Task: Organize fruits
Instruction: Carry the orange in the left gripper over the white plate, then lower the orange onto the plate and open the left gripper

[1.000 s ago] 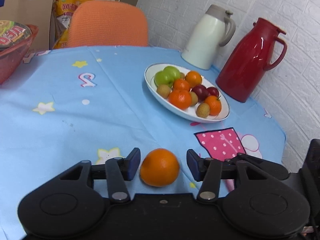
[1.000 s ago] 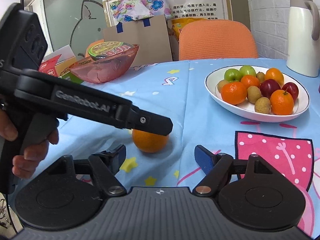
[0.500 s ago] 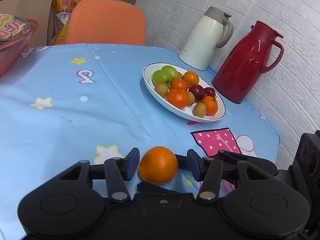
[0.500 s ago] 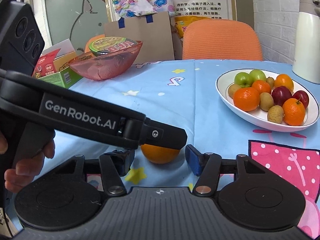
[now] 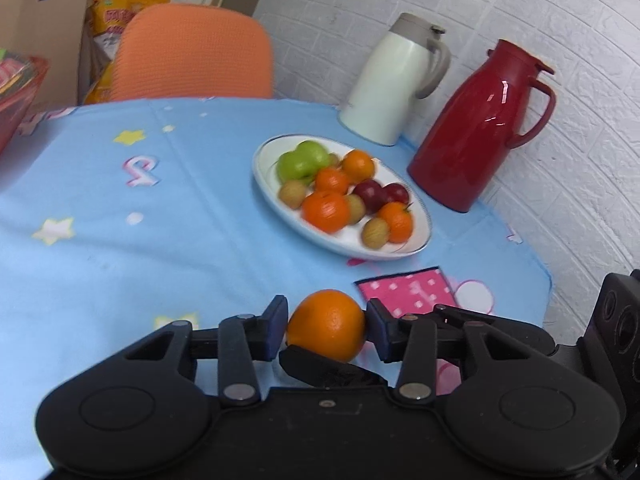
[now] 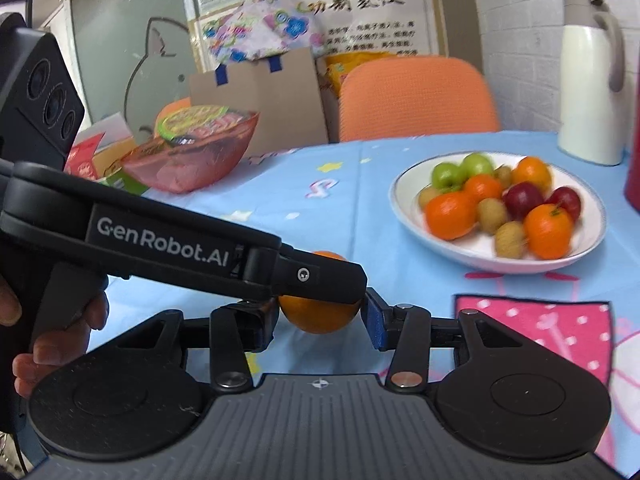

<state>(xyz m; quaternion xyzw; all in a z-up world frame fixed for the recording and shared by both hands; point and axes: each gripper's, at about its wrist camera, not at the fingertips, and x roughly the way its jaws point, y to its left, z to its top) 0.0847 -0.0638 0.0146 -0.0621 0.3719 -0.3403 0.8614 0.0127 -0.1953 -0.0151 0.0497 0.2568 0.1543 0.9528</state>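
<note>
Both my grippers meet on one round orange fruit [image 5: 326, 324] above the blue star-print tablecloth [image 5: 100, 264].

From my left, a clear pink plastic bowl [image 6: 192, 156] with an instant-noodle cup [image 6: 192, 120] inside is cut off in the left camera's view. My left gripper [image 5: 326, 326] is clamped on the fruit, pads touching both sides; its body hides most of the fruit from the right camera. My right gripper [image 6: 322, 316] has just been closing around the same fruit; I cannot tell whether its pads touch. Farther right, the white oval plate [image 6: 404, 216] holds green apples [image 6: 460, 170], mandarins, red plums [image 6: 524, 200] and brownish fruits, all blurred. A cream jug [image 5: 392, 84] and red jug [image 5: 476, 128] stand beyond.
</note>
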